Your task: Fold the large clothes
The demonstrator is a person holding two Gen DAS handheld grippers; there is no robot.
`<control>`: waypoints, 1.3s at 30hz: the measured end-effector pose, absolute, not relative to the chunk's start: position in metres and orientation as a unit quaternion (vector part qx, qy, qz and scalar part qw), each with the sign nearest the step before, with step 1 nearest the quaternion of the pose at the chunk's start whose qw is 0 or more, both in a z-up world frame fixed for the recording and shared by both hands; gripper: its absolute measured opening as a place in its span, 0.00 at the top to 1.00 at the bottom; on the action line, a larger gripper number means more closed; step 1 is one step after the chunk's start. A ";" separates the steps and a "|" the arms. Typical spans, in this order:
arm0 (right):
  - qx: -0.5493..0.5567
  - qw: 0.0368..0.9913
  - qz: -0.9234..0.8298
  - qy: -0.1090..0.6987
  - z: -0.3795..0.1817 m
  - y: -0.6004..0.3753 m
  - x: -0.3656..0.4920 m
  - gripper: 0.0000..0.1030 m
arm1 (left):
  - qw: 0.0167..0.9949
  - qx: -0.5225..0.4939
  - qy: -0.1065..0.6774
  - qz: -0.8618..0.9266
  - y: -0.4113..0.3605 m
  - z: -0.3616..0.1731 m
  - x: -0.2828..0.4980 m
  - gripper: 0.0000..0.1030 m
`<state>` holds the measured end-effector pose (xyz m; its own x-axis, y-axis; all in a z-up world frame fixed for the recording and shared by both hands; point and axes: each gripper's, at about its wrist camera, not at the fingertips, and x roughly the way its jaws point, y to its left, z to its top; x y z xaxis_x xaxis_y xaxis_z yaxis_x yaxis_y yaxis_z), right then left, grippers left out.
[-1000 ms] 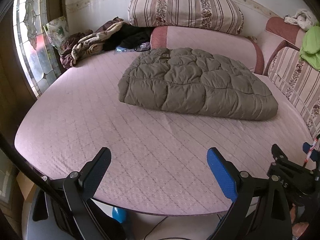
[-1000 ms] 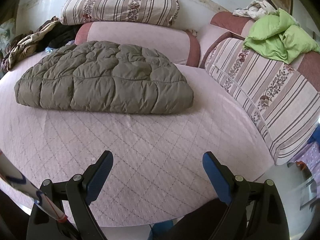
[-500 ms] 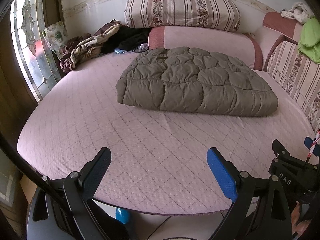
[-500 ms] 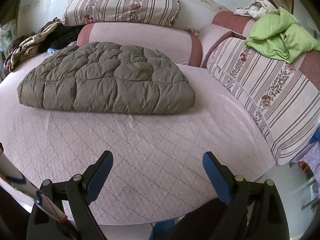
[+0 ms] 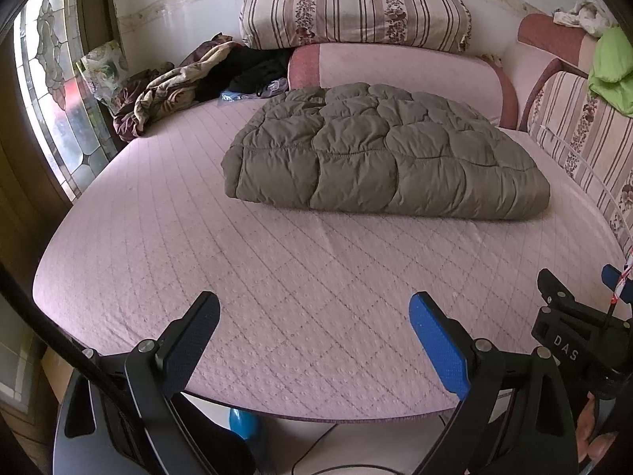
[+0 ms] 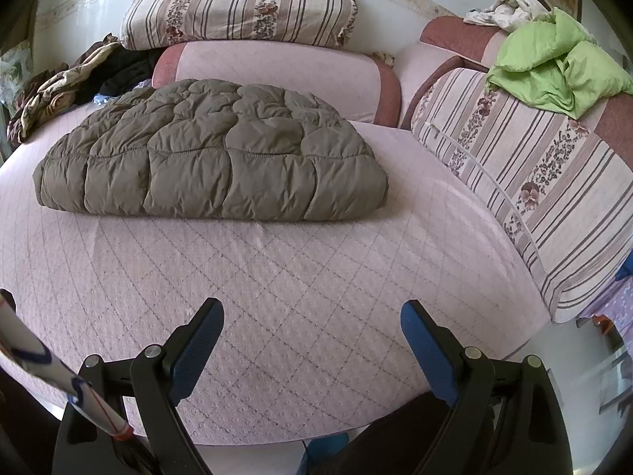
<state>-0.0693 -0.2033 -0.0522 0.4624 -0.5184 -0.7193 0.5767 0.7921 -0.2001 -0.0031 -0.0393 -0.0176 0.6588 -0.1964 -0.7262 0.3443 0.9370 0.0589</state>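
An olive quilted puffer coat (image 5: 379, 154) lies folded into a thick bundle on the far half of the pink quilted bed (image 5: 277, 277); it also shows in the right wrist view (image 6: 213, 158). My left gripper (image 5: 314, 316) is open and empty over the bed's near edge, well short of the coat. My right gripper (image 6: 312, 320) is open and empty, also over the near edge and apart from the coat. The right gripper's body shows at the right of the left wrist view (image 5: 569, 332).
Striped cushions (image 5: 352, 8) and a pink bolster (image 5: 395, 71) line the headboard. A heap of dark and tan clothes (image 5: 190, 75) lies at the back left by a stained-glass window (image 5: 51, 91). A green garment (image 6: 554, 67) sits on the striped side cushions (image 6: 534, 182).
Both grippers have pulled back and tilted slightly, so the coat sits a little lower and nearer in both views. The coat has not moved; both grippers stay open.
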 end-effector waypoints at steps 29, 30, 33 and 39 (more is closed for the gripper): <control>0.039 0.859 -0.293 0.417 -0.061 -0.195 -0.064 0.09 | 0.891 0.082 0.419 -0.151 -0.036 -0.031 0.008 0.07; 0.040 0.859 -0.292 0.418 -0.062 -0.195 -0.064 0.09 | 0.891 0.081 0.421 -0.152 -0.036 -0.032 0.008 0.07; 0.041 0.859 -0.291 0.420 -0.063 -0.195 -0.064 0.09 | 0.888 0.080 0.426 -0.153 -0.037 -0.034 0.010 0.07; 0.043 0.859 -0.288 0.422 -0.064 -0.195 -0.063 0.09 | 0.886 0.082 0.429 -0.154 -0.039 -0.037 0.009 0.07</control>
<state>-0.0628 -0.1945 -0.0644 0.4781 -0.4580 -0.7495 0.5301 0.8308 -0.1695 0.0090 -0.0387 -0.0367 0.5841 -0.2027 -0.7860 0.3440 0.9389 0.0134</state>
